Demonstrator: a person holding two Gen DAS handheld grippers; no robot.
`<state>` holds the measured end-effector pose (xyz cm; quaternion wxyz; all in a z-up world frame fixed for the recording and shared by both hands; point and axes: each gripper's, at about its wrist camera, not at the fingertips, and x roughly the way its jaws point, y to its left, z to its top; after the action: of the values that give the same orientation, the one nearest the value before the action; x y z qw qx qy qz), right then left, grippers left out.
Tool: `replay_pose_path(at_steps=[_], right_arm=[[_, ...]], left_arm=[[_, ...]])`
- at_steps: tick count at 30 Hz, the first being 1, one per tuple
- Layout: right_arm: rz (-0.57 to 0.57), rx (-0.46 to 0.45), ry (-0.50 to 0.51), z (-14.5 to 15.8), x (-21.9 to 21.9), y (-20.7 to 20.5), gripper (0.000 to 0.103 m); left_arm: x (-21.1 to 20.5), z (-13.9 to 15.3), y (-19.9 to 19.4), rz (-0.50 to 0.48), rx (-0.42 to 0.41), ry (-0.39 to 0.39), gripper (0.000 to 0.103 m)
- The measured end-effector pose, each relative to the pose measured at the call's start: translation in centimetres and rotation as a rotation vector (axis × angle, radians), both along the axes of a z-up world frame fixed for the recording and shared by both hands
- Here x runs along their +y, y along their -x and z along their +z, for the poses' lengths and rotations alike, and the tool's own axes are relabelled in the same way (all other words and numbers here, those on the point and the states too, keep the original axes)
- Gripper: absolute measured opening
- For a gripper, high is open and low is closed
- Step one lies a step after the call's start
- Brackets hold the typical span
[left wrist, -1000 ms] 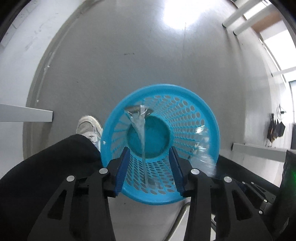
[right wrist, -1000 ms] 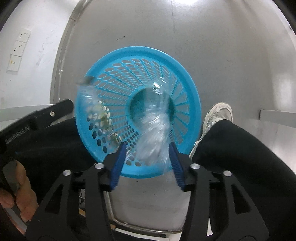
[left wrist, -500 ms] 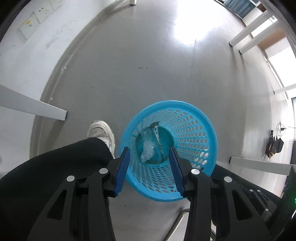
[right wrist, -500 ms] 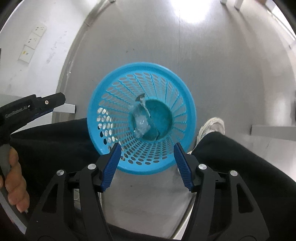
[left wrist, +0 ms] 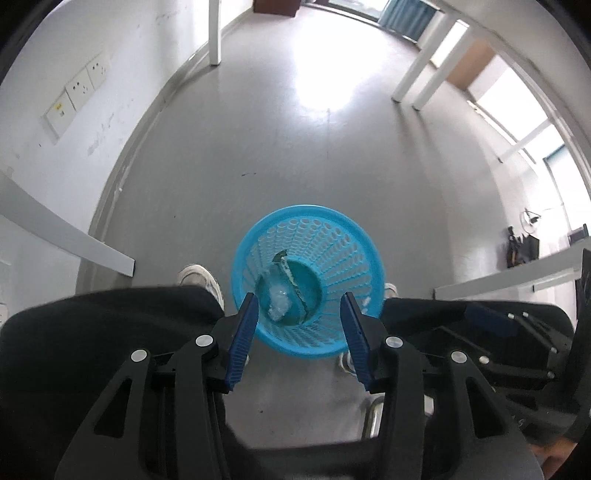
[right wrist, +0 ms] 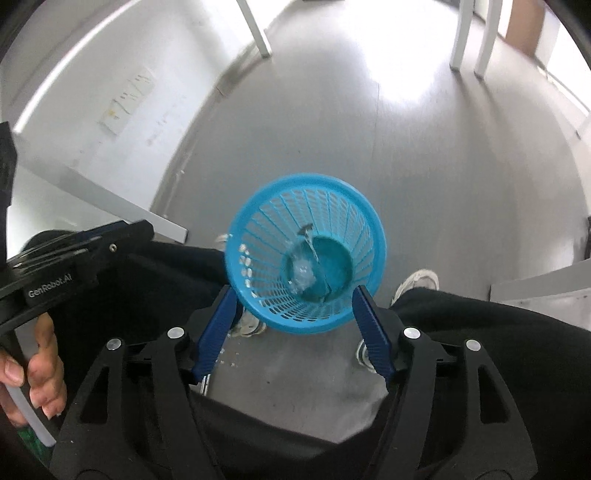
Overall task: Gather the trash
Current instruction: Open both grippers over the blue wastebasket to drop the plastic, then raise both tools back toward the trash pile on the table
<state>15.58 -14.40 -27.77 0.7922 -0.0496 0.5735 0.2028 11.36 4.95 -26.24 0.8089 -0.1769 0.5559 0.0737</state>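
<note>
A blue perforated plastic basket [left wrist: 332,243] stands on the grey floor between the person's legs; it also shows in the right wrist view [right wrist: 332,206]. Crumpled clear plastic trash [left wrist: 279,297] lies at its bottom, seen too in the right wrist view [right wrist: 303,275]. My left gripper [left wrist: 300,334] is open and empty, high above the basket's near rim. My right gripper [right wrist: 295,328] is open and empty, also high above the near rim.
Black-trousered legs and white shoes [left wrist: 201,278] flank the basket. White table legs [left wrist: 214,33] stand at the back, white shelf edges [left wrist: 66,229] at the sides. The wall on the left carries sockets [left wrist: 75,92]. A hand [right wrist: 33,376] holds the other gripper.
Both grippers have risen well away from the basket, which now looks smaller. The clear plastic fell from between the fingers and settled at the basket's bottom. The right jaws opened wider.
</note>
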Motion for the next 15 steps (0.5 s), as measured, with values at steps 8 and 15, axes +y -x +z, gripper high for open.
replay_pose_path(at_steps=[8, 15], right_arm=[[0.012, -0.168, -0.013, 6.3, -2.0, 4.0, 0.071], [-0.001, -0.32, -0.064, 11.5, -4.2, 7.3, 0.071]], left_arm=[[-2.6, 5.7, 3.6, -0.085, -0.142, -0.085, 0.051], [-3.2, 10.1, 6.0, -0.096, -0.272, -0.111, 0.055]])
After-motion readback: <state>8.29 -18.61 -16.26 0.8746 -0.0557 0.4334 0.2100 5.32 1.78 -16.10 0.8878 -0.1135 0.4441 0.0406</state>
